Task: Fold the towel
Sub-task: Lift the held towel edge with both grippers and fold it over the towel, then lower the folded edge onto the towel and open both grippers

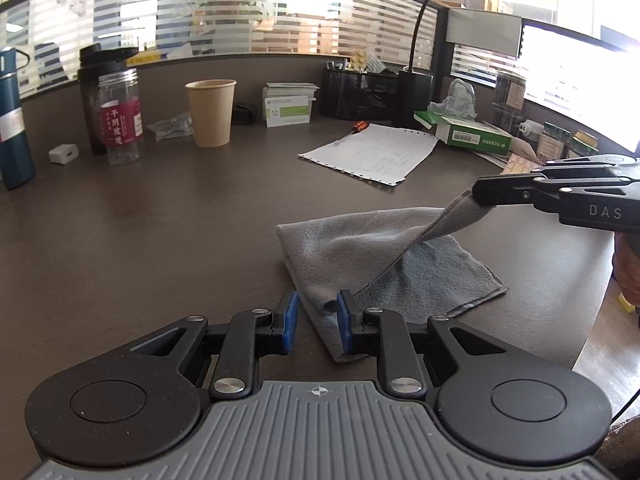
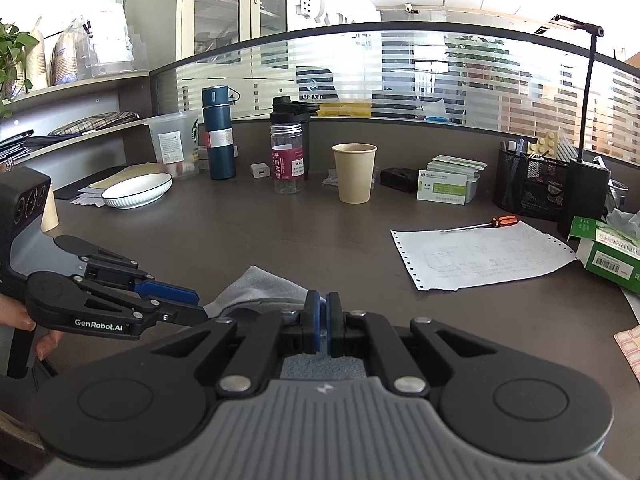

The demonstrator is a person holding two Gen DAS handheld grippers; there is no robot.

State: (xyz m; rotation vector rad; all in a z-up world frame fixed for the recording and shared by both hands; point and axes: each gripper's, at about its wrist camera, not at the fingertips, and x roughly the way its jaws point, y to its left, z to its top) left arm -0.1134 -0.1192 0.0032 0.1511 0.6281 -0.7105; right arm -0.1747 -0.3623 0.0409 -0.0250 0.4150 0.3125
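Left wrist view, grey towel (image 1: pixel 384 256) spread on dark desk (image 1: pixel 160 240) at centre, one corner lifted, pinched by closed right gripper (image 1: pixel 478 196), rolled fold lying between parted left gripper (image 1: pixel 318 316) pads, untouched.

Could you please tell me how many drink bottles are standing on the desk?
2: a blue flask at the back left, and a black-lidded bottle right of it, behind a clear jar. Others may be hidden.

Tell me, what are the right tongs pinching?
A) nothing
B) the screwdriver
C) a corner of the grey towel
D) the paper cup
C: the right tongs are shut on a lifted corner of the towel, which hangs from them to the desk.
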